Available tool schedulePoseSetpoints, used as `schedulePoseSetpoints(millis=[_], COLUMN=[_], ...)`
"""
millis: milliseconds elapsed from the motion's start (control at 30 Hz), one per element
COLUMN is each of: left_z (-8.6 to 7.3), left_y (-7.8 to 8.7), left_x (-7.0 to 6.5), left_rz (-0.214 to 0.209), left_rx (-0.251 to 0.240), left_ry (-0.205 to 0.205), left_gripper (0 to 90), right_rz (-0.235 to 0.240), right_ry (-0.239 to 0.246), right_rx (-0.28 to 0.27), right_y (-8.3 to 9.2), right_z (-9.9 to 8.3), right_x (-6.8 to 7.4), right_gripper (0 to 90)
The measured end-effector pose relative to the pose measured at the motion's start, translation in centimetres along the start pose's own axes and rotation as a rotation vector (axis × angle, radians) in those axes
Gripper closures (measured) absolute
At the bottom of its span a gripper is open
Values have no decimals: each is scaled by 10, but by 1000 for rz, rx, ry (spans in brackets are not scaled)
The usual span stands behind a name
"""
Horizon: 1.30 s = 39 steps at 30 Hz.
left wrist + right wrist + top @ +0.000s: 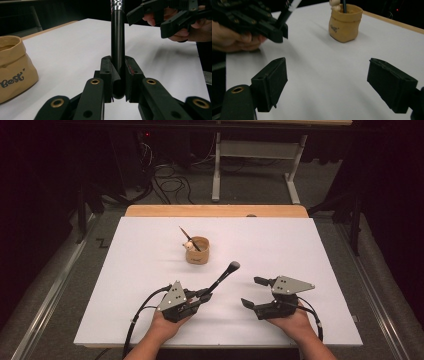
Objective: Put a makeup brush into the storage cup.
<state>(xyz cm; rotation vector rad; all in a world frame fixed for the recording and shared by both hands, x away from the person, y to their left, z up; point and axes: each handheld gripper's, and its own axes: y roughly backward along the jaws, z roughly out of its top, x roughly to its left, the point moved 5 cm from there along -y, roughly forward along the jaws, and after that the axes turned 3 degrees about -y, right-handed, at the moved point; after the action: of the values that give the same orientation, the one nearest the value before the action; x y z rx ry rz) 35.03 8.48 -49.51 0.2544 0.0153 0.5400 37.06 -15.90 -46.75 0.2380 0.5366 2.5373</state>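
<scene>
From the high view I find my left gripper (204, 296) low on the white table sheet (310, 250), left of centre near the front edge. Its jaws are clamped tight on the lower end of a long black makeup brush with a dark rounded head (222, 277) — the handle runs up and to the right from the jaws, tilted, with the head raised clear of the sheet. In the left gripper view the black handle (117, 45) stands straight up between the two pads, which press on it from both sides; a silver band sits high on the handle at the top edge.

My right gripper (255, 292) sits to the right of the left one, well apart from the brush head. Its jaws stand wide with nothing between them. The right gripper view confirms this: bare white sheet shows between the two black pads (270, 82).

A small tan fabric pouch with dark lettering (197, 251) stands upright farther back on the sheet, near the middle. A thin dark stick (190, 239) leans out of it to the upper left, beside a small pale figure (188, 245) at its rim. The wooden table edge (215, 211) shows behind the sheet.
</scene>
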Motion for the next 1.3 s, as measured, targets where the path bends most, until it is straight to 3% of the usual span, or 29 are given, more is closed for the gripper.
schedulePoseSetpoints(millis=[67,200,600,1100,1300], left_z=[1,3,5,3,2], left_y=[-1,-4,-6,-8,-10], left_x=[-2,-4,-2,-4,-7], left_rz=[-8,-14,-17,-22,-28], left_rx=[-12,-21,-31,-13,-6], left_ry=[2,4,3,-6,-19], left_gripper=[793,793,793,793,793], right_rz=[13,24,79,141,171], right_ry=[-16,-33,-50,-90,-138], right_rx=[-40,-72,-112,-157,-180], right_y=[0,-2,-25,-40,-45], right_z=[4,8,17,28,32], right_x=[1,3,19,32,31], right_gripper=[174,175,226,424,491])
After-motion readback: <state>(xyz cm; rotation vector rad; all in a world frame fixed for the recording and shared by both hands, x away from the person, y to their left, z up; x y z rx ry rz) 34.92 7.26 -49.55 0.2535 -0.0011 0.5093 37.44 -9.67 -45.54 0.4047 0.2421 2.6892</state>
